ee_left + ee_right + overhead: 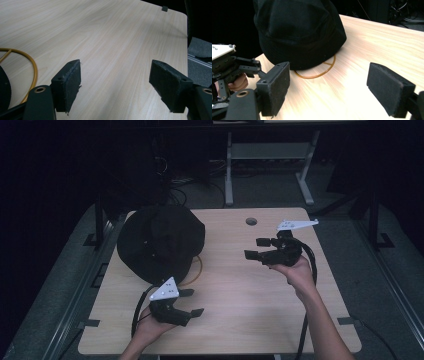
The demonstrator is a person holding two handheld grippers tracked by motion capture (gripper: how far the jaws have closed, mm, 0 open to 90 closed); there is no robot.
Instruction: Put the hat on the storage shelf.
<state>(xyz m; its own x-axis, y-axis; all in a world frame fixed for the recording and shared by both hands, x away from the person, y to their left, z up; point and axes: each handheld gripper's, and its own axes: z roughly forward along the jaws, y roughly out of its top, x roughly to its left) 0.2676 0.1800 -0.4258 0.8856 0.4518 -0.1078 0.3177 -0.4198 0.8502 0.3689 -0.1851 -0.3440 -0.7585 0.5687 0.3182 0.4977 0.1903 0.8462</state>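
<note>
Black hat (160, 242) sits draped over gold ring stand (322, 71) at bench (240, 310) far left. Left gripper (192, 302) near hat, jaws spread, empty. Right gripper (257, 248) faces hat, jaws spread, ready to grasp.

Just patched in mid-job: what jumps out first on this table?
A floppy black fabric hat dominates the far left of the pale wooden table, sitting on a thin gold wire ring stand whose rim peeks out beneath it. Both claws stand open with nothing between their pads: the left claw low near the table's front edge, the right claw raised at the right, pointing toward the hat.
</note>
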